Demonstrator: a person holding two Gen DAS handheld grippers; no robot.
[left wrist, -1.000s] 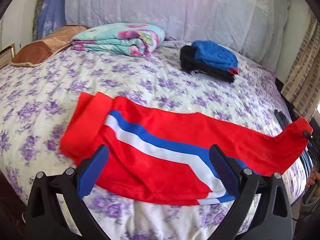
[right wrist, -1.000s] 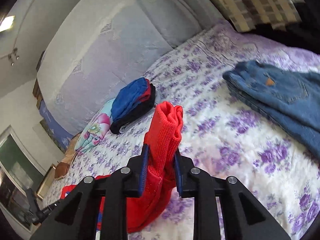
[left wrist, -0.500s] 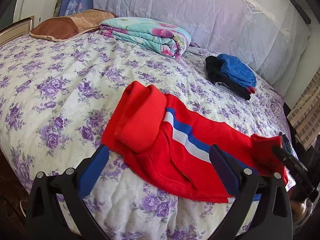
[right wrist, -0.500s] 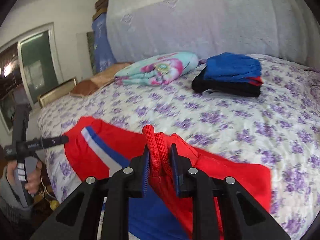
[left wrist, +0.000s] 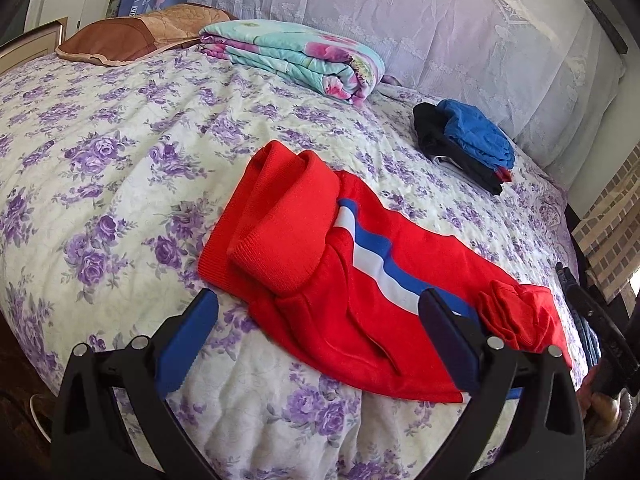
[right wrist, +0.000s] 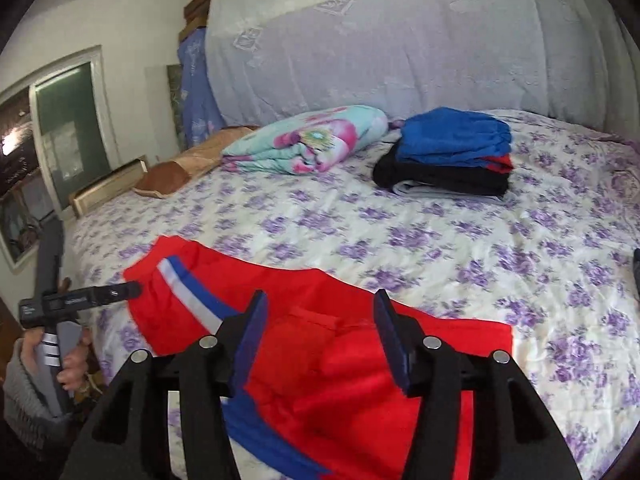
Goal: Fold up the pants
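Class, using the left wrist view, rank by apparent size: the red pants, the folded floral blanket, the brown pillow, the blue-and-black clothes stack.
1. Red striped pants, though nearest the camera.
2. Folded turquoise floral blanket.
3. Brown pillow and blue-and-black clothes stack: too close to rank.

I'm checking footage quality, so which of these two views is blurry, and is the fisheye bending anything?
Left wrist view: sharp, evenly daylit red pants. Right wrist view: softer, pants smeared near the open right gripper. Both views curve the bed edges.

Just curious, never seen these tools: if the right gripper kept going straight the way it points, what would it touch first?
Most likely the red pants lying between the open right gripper fingers, though depth is unclear.
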